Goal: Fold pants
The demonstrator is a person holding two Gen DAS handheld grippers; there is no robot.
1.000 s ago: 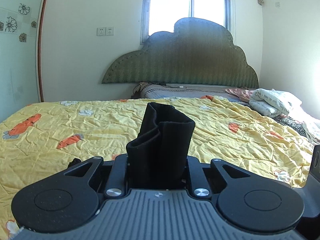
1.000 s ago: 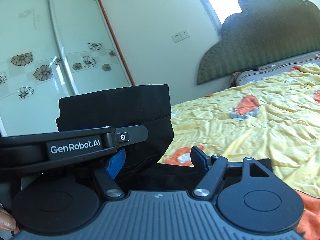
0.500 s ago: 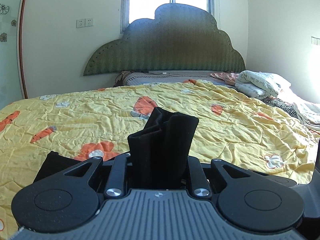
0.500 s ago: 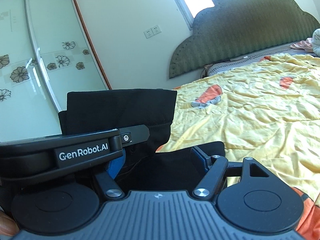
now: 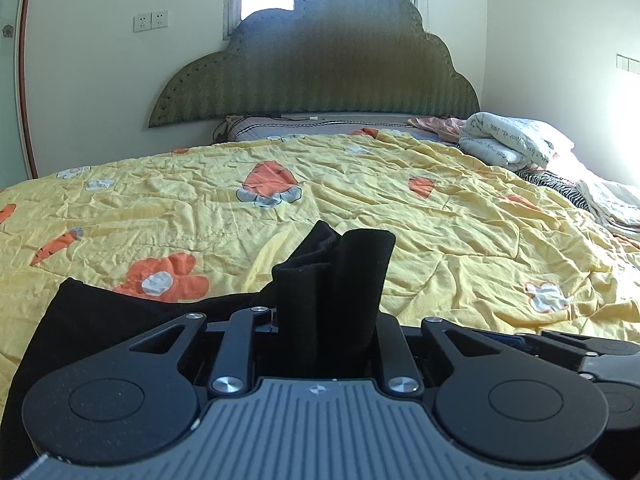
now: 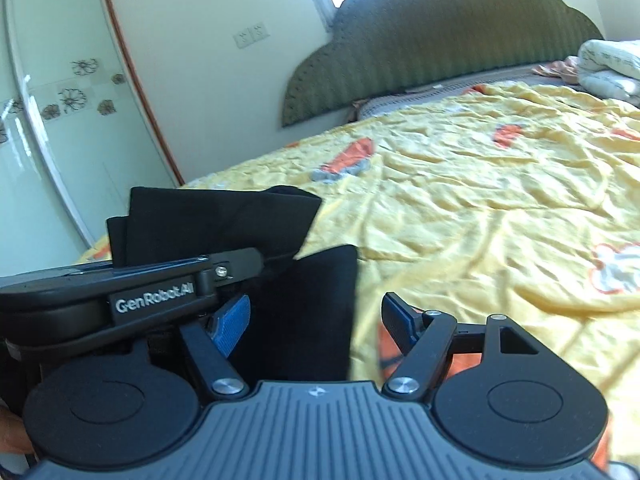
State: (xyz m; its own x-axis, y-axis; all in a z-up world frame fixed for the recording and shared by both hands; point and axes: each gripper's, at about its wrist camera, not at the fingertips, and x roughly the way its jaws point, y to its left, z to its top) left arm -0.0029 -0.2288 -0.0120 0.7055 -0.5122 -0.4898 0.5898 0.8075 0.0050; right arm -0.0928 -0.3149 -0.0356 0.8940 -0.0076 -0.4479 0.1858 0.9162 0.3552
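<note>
The black pants (image 5: 100,316) lie on the yellow quilt, with a bunched fold of them standing up between my left fingers. My left gripper (image 5: 326,320) is shut on that fold, low over the bed. In the right wrist view my right gripper (image 6: 316,320) is open, its blue pads (image 6: 232,322) wide apart, with a flat part of the black pants (image 6: 304,312) lying between them. The left gripper's body (image 6: 152,284) shows there at the left, holding the raised black fold (image 6: 216,220).
The bed has a yellow quilt (image 5: 400,208) with orange carrot and flower prints. A green headboard (image 5: 320,68) stands at the far end. Folded white bedding (image 5: 508,140) and striped cloth lie at the far right. A mirrored wardrobe door (image 6: 52,120) is at the left.
Both grippers have dropped lower and closer to the quilt. More of the flat black pants now shows under the left gripper. The right gripper stays open.
</note>
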